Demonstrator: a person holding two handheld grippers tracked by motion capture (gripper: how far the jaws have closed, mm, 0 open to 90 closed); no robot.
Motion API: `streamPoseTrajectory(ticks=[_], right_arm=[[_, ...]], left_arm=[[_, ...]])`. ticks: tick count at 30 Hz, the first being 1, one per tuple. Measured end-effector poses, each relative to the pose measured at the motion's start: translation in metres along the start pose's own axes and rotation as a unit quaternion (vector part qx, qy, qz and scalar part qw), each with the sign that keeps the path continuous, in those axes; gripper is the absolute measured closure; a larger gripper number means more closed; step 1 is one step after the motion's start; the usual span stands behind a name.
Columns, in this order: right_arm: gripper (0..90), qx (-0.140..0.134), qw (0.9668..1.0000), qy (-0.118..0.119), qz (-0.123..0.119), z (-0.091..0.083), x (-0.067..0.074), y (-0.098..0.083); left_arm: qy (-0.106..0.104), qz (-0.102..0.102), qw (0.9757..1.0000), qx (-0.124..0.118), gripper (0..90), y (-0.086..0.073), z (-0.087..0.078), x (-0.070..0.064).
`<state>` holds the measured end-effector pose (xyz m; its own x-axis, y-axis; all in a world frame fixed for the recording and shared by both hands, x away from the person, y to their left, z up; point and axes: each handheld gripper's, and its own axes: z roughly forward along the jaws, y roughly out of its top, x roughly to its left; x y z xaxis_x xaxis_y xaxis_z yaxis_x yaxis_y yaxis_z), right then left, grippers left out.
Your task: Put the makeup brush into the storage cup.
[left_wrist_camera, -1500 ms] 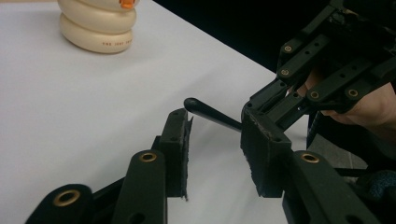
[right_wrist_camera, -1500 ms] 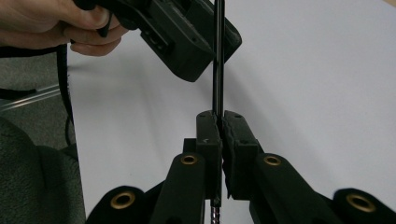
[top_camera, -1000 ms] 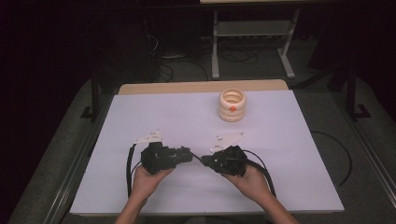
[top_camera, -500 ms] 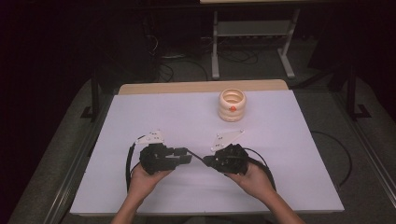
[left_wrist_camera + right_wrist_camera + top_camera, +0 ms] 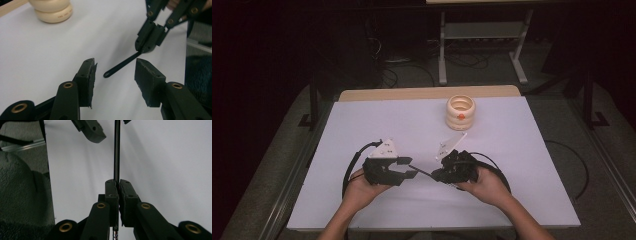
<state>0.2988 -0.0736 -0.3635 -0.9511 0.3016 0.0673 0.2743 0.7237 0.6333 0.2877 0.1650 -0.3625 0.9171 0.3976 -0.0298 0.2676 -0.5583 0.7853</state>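
Note:
A thin black rod (image 5: 116,150) sticks out from my right gripper (image 5: 118,187), which is shut on it near the table's front middle. In the high view the rod (image 5: 424,172) points left from the right gripper (image 5: 435,175) toward my left gripper (image 5: 412,168). The left gripper (image 5: 113,72) is open and its jaws have just been opening. The rod's rounded tip (image 5: 107,74) lies in the gap between them, touching neither pad. The right gripper (image 5: 143,48) faces it from the upper right.
A cream stack of rings (image 5: 460,112) with an orange dot stands at the back middle of the white table cover (image 5: 522,145); its base is seen in the left gripper view (image 5: 51,11). A metal rack (image 5: 482,35) stands on the floor behind the table.
The left gripper's jaws have spread apart off the rod, and that hand has risen a little. The right gripper keeps still, holding the rod.

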Motion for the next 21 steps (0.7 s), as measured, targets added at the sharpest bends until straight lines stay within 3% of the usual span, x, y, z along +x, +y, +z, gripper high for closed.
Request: streamPoseTrajectory(ticks=[3,4,5,8,9,12,13,17,18,19,21], right_arm=[[85.0,0.016,0.9997,0.020,-0.002,0.001,-0.002,0.004],[85.0,0.019,0.9996,0.022,-0.004,0.000,-0.002,0.004],[85.0,0.021,0.9993,0.029,-0.004,0.001,-0.002,0.005],[85.0,0.027,0.9989,0.036,-0.009,0.001,-0.001,0.006],[85.0,0.034,0.9983,0.045,-0.015,0.002,-0.001,0.008],[85.0,0.041,0.9975,0.053,-0.022,0.004,0.000,0.009],[85.0,0.044,0.9973,0.054,-0.023,0.005,0.001,0.009],[85.0,0.052,0.9963,0.063,-0.026,0.007,0.002,0.009],[85.0,0.056,0.9962,0.060,-0.029,0.007,0.002,0.009],[85.0,0.064,0.9954,0.064,-0.033,0.010,0.003,0.010],[85.0,0.072,0.9945,0.066,-0.037,0.012,0.004,0.010]], left_arm=[[-0.008,0.034,0.9988,0.033,51.2,0.005,0.004,-0.006],[-0.008,0.034,0.9988,0.033,51.4,0.005,0.004,-0.006],[-0.015,0.051,0.9975,0.047,51.8,0.006,0.007,-0.008],[-0.021,0.062,0.9959,0.063,52.6,0.008,0.010,-0.010],[-0.021,0.080,0.9938,0.075,53.6,0.009,0.012,-0.011],[-0.027,0.103,0.9895,0.098,56.0,0.011,0.017,-0.014],[-0.032,0.108,0.9878,0.107,57.1,0.011,0.019,-0.015],[-0.042,0.114,0.9851,0.122,61.4,0.012,0.022,-0.016],[-0.046,0.117,0.9839,0.128,62.3,0.012,0.024,-0.016],[-0.054,0.124,0.9808,0.141,65.7,0.011,0.027,-0.017],[-0.056,0.124,0.9800,0.145,68.1,0.011,0.028,-0.018]])
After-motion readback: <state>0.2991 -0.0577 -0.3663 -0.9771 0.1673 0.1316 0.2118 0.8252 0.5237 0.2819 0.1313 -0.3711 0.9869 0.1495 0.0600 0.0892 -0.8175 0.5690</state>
